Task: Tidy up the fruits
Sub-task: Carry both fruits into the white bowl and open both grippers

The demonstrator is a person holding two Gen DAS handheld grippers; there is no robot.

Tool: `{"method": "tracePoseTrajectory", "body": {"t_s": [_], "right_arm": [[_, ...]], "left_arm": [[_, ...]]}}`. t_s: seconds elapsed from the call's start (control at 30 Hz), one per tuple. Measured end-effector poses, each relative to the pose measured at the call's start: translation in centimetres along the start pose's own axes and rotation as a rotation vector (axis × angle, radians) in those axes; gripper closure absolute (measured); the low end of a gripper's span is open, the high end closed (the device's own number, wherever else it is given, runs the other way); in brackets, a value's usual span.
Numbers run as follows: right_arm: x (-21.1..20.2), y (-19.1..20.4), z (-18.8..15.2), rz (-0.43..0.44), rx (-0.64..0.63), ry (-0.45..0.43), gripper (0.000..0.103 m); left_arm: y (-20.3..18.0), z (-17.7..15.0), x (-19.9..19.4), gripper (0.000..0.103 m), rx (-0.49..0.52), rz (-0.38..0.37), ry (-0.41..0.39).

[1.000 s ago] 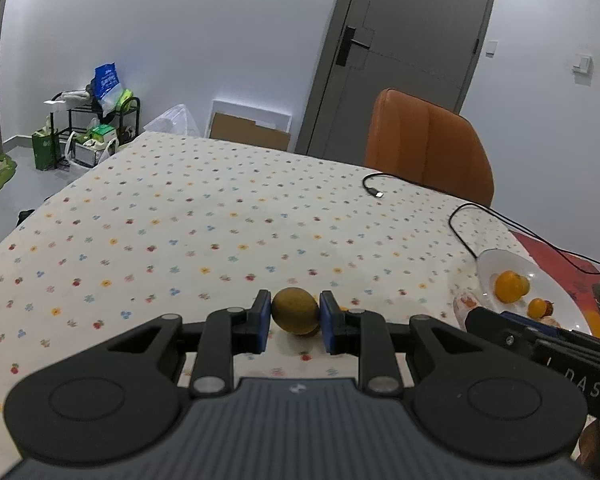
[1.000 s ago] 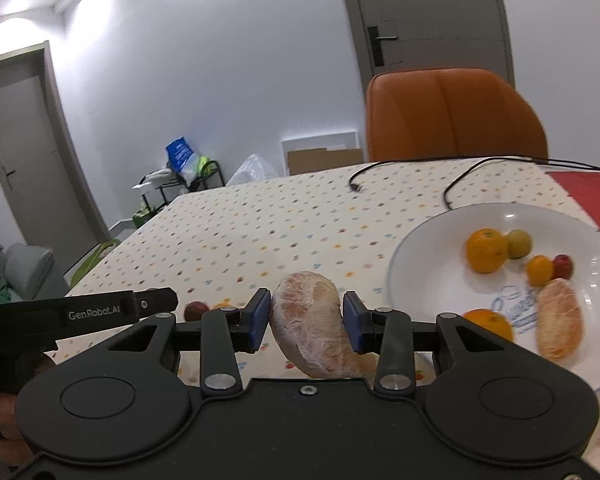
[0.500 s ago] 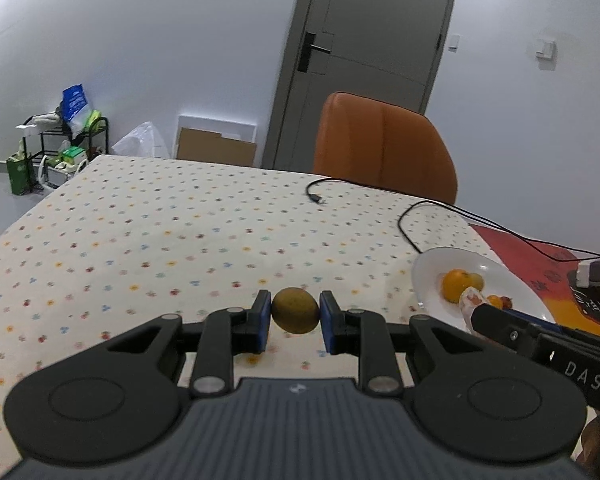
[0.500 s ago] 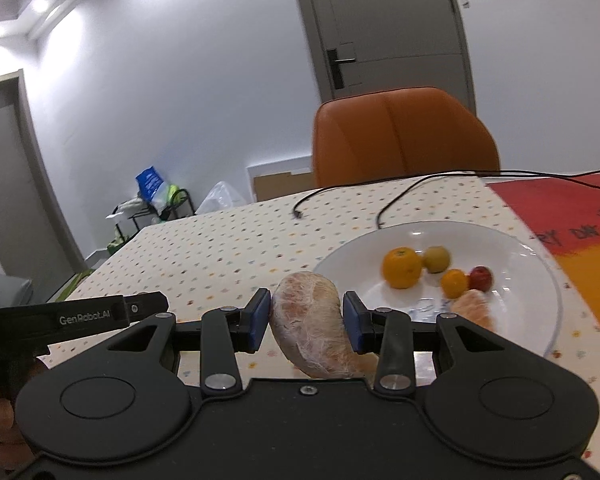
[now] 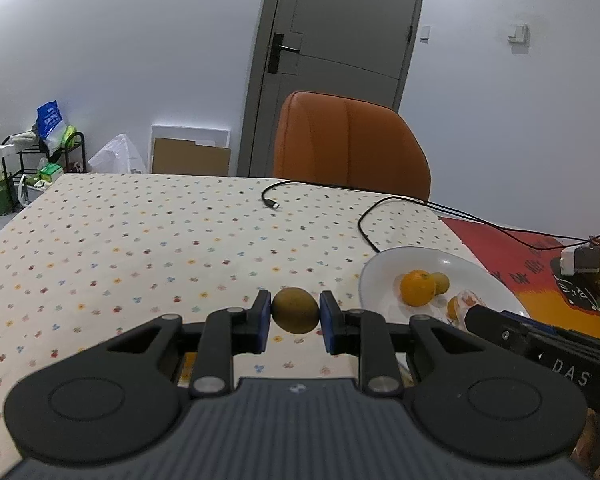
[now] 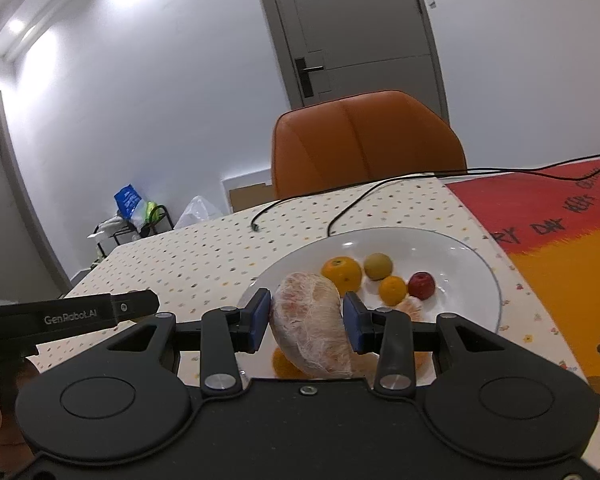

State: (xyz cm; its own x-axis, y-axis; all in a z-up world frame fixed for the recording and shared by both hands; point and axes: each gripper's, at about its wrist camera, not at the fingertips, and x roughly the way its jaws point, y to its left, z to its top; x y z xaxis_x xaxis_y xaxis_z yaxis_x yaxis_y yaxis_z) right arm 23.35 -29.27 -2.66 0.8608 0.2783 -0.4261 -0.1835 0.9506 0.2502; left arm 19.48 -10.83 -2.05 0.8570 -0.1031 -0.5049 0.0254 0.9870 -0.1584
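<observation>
Left gripper (image 5: 295, 312) up off the surface (image 5: 140, 240), its fingers (image 5: 260, 316) clamped on a small round yellow-green fruit (image 5: 295, 310), held just short of the white plate (image 5: 388, 268), off its left rim. Right gripper (image 6: 306, 322) is over the near edge of that plate (image 6: 460, 264), fingers (image 6: 256, 316) squeezed on a big peeled pomelo segment (image 6: 312, 332), pale and stringy, hanging tilted between them. On the plate behind the segment: an orange (image 6: 342, 274), a yellowish fruit (image 6: 378, 266) just beside it, a smaller orange (image 6: 393, 290) touching a little red fruit (image 6: 421, 285), and another peeled piece (image 6: 414, 308) partly hidden by the right finger. A black cable (image 5: 364, 220) loops on the surface beyond the plate, an orange chair (image 5: 350, 148) behind it, and a red and orange mat (image 6: 560, 232) lies off the plate's right side
</observation>
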Motion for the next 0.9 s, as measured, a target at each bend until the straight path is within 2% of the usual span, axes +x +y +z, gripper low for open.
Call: {"method": "tracePoseTrajectory", "body": {"t_s": [0.53, 0.7, 0.9], "right_arm": [[1.7, -3.5, 0.1, 0.006, 0.110, -0.024, 0.065], [1.6, -4.6, -0.1, 0.006, 0.156, -0.047, 0.055], [0.4, -6.0, -0.4, -0.014, 0.197, -0.050, 0.054]], "left_arm": [[-3.2, 0.3, 2.3, 0.079, 0.057, 0.001, 0.019], [-3.8, 0.4, 2.9, 0.079, 0.069, -0.001, 0.027], [-5.1, 0.5, 3.0, 0.079, 0.087, -0.022, 0.028]]}}
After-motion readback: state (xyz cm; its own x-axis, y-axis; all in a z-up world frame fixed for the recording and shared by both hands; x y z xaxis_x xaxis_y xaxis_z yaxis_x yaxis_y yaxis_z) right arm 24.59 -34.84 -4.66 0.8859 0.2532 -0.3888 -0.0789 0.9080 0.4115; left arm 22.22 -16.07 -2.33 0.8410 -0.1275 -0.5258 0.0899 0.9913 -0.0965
